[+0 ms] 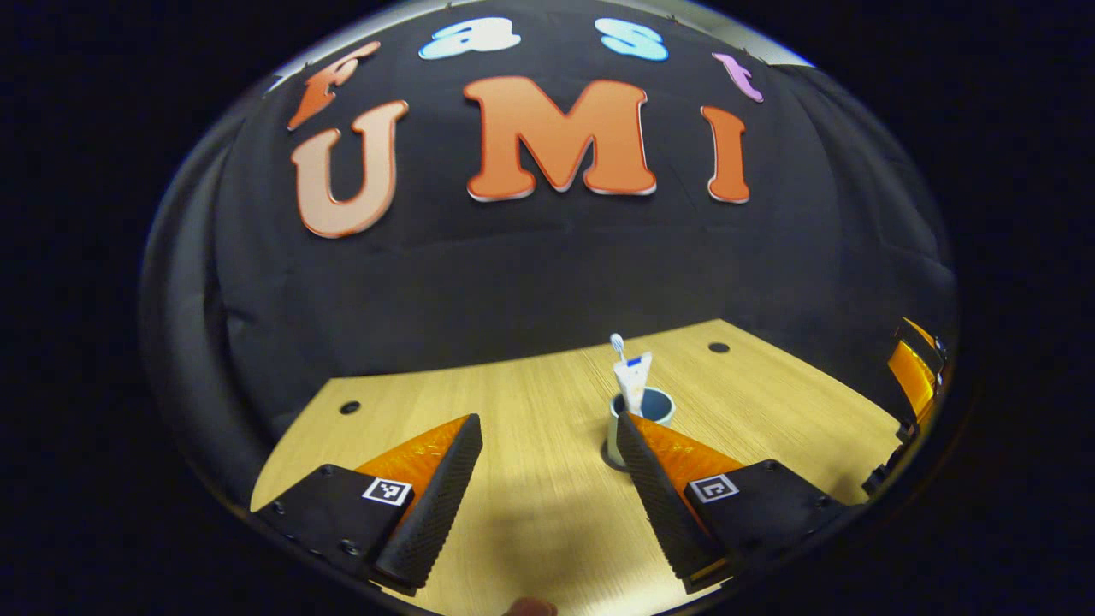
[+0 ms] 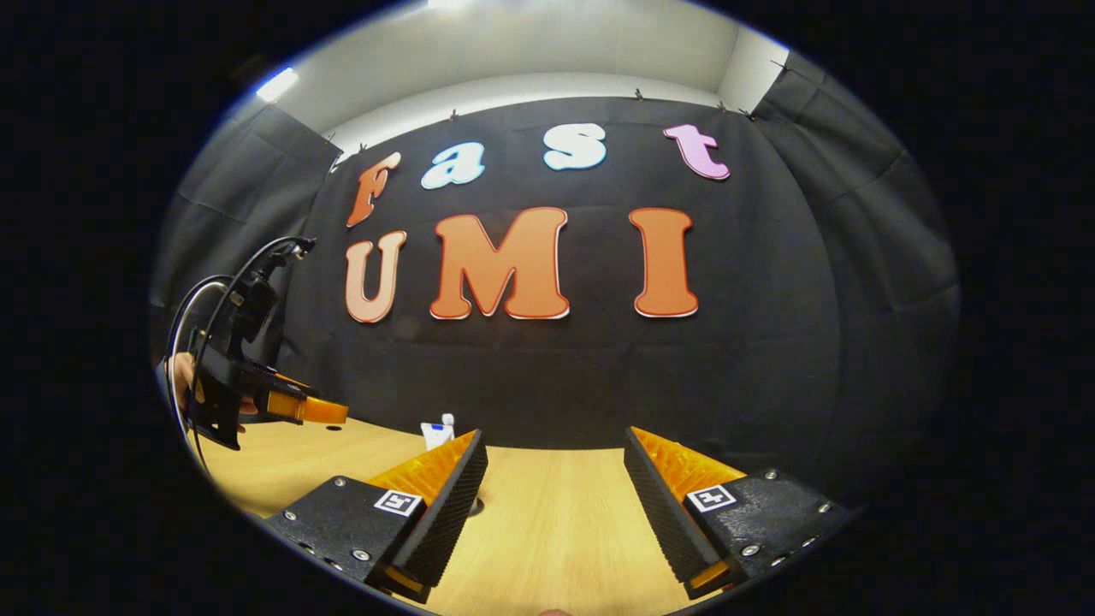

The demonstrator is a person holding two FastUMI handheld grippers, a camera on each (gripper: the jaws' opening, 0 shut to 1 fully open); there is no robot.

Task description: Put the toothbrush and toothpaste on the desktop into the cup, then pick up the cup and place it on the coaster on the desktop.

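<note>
Cup (image 1: 643, 409) stands toward the table's (image 1: 530, 505) far edge, toothbrush (image 1: 617, 344) and toothpaste (image 1: 634, 381) upright inside; a dark disc under it may be the coaster. Both my claws, left (image 1: 547, 488) and right (image 2: 554, 505), are spread, holding nothing. I'd worry a nudge tips the top-heavy cup.

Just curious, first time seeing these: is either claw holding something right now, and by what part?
Nothing is held. Both the left claw and the right claw are open over bare table. The toothbrush and toothpaste stand in the cup.
</note>
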